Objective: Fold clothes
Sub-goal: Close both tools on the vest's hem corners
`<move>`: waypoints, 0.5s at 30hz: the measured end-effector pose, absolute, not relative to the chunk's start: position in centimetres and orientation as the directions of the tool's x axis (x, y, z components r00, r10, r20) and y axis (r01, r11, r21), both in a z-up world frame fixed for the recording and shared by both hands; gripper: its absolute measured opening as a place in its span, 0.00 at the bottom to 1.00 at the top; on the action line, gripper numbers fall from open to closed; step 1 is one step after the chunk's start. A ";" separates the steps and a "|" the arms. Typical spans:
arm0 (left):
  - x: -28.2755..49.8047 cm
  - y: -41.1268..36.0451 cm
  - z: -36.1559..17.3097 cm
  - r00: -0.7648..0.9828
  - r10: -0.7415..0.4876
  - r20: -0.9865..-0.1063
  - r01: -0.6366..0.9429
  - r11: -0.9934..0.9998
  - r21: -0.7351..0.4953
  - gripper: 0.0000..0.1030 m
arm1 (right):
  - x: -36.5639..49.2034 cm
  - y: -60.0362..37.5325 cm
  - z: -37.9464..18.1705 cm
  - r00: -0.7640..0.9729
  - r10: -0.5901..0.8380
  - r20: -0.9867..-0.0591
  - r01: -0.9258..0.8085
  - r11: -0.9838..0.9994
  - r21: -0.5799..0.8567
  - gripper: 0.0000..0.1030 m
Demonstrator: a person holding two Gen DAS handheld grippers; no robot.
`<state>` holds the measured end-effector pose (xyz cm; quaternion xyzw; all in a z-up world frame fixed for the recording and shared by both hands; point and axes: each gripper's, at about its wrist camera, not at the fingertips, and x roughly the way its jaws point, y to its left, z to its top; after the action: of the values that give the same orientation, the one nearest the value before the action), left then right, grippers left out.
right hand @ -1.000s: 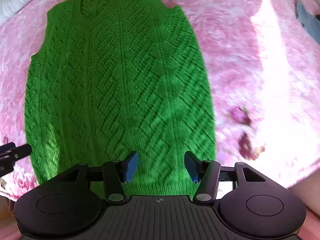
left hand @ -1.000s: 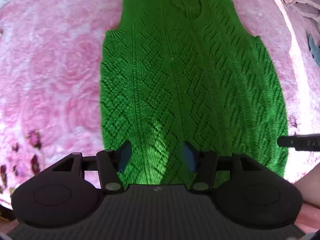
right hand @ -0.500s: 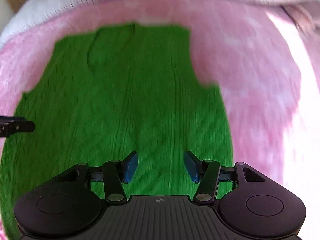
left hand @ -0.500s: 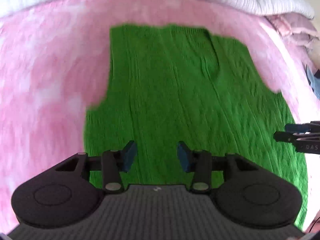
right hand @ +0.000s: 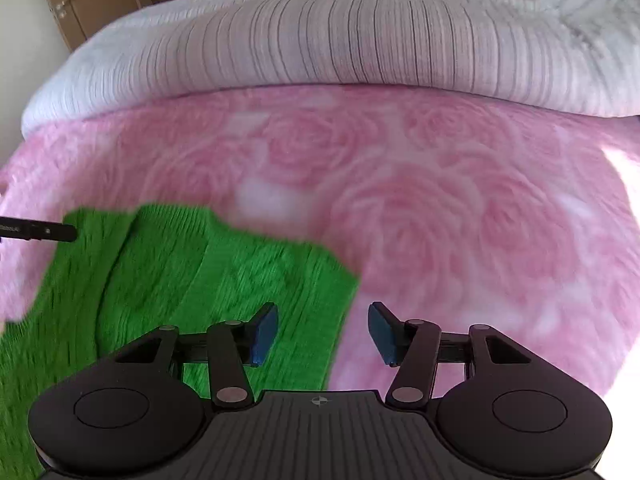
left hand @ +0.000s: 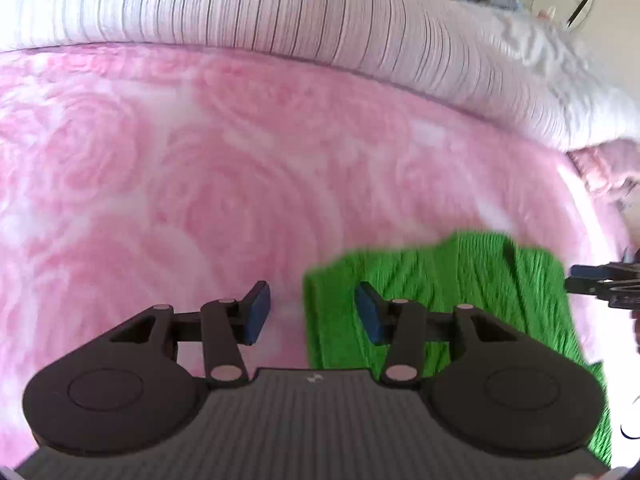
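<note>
Here the green knitted vest lies flat on the pink rose-patterned blanket that covers the bed, its neckline and shoulders pointing toward the striped white bedding bunched along the blanket's far edge. Laid out flat like this, it gives both top corners a free edge to take hold of.

The left gripper hangs over the vest's left shoulder corner. Its jaws are opening, with one blue finger above bare blanket and the other above the knit, so the vest's edge runs between them, though nothing is pinched. The right gripper mirrors it at the vest's right shoulder corner: its fingers stand wide and empty, one over the green knit and one over the blanket beside it.

Each gripper straddles an outer edge of the vest, which suggests the person is lining up to seize both shoulders at once and carry them toward the hem for a first fold. The pictures are blurred, so whether the fingertips already touch the fabric cannot be told.
</note>
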<state>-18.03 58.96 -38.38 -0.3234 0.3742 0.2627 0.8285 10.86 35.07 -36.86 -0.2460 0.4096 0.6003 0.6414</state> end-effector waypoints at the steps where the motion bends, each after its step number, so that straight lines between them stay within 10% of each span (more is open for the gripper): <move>1: -17.9 59.4 -38.5 0.592 0.178 -0.786 -0.670 0.650 -0.358 0.41 | 11.3 35.8 -37.0 -0.073 0.567 -0.820 -0.969 0.154 0.193 0.53; 6: -16.8 59.6 -39.3 0.645 0.111 -0.756 -0.612 0.667 -0.424 0.29 | 12.4 37.7 -38.3 -0.155 0.545 -0.824 -0.944 0.164 0.285 0.48; 9: -17.1 58.5 -38.7 0.666 0.098 -0.740 -0.583 0.686 -0.434 0.09 | 12.0 37.5 -38.7 -0.150 0.562 -0.813 -0.942 0.167 0.289 0.07; 15: -21.6 52.8 -33.2 0.756 0.180 -0.630 -0.526 0.741 -0.419 0.08 | 11.1 32.8 -33.8 -0.152 0.699 -0.699 -0.944 0.106 0.312 0.06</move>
<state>-21.60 52.81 -33.20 -0.3002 0.2874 0.1988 0.8876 11.08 32.80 -33.81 -0.1567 0.3919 0.6501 0.6318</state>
